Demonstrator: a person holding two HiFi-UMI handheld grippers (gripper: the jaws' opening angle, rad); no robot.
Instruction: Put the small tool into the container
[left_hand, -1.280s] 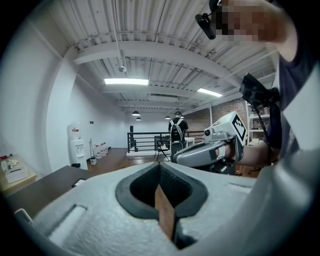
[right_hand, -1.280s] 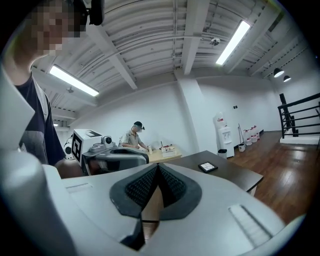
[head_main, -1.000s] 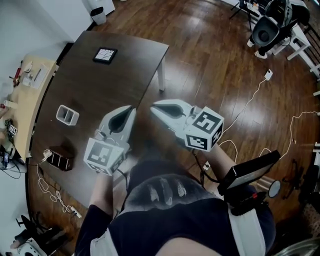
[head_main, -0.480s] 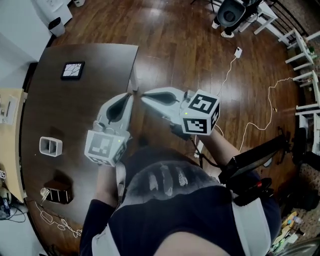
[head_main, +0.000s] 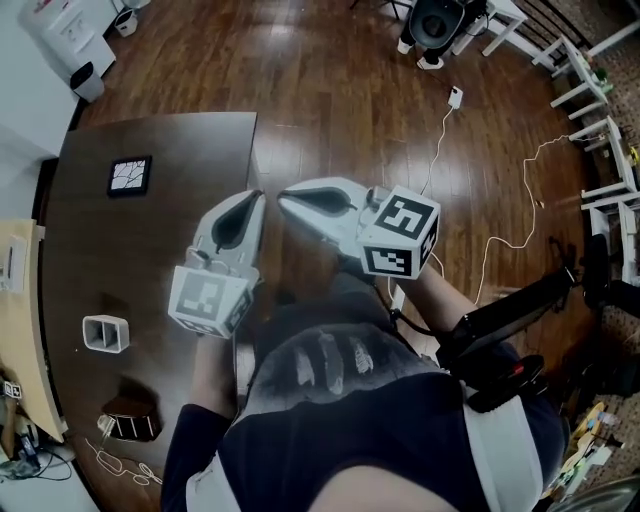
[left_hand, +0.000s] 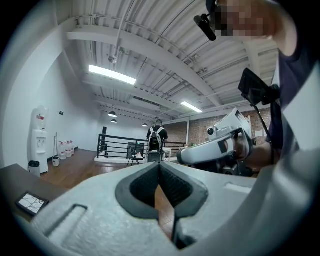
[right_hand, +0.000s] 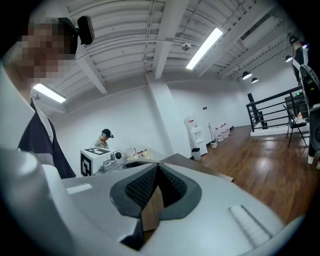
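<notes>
since the earlier frame the desk (head_main: 150, 260) has slid to the left of the head view and more wooden floor (head_main: 330, 90) is shown, while both tools have kept near the middle.

in the head view, the left tool (head_main: 258, 196) is held over the desk's right edge and the right tool (head_main: 283, 200) just beside it, over the floor, tips near each other but apart. a white container (head_main: 105, 333) with two compartments stands on the desk, well apart from the left tool, down and to the left. a dark box (head_main: 130, 425) lies nearer the person, and a black-framed tile (head_main: 130, 176) at the far side. which thing is meant for the container cannot be told; none is touched by either tool.

in the left gripper view, the jaws are pressed together at the tip, with nothing pinched. the tile is seen on the desk at lower left, the right tool at the right, and a standing person (left_hand: 157, 140) far off by a railing.

in the right gripper view, the jaws are likewise pressed together and bare. the left tool's marker cube is seen at the left and a water dispenser (right_hand: 192, 132) by the wall.
</notes>
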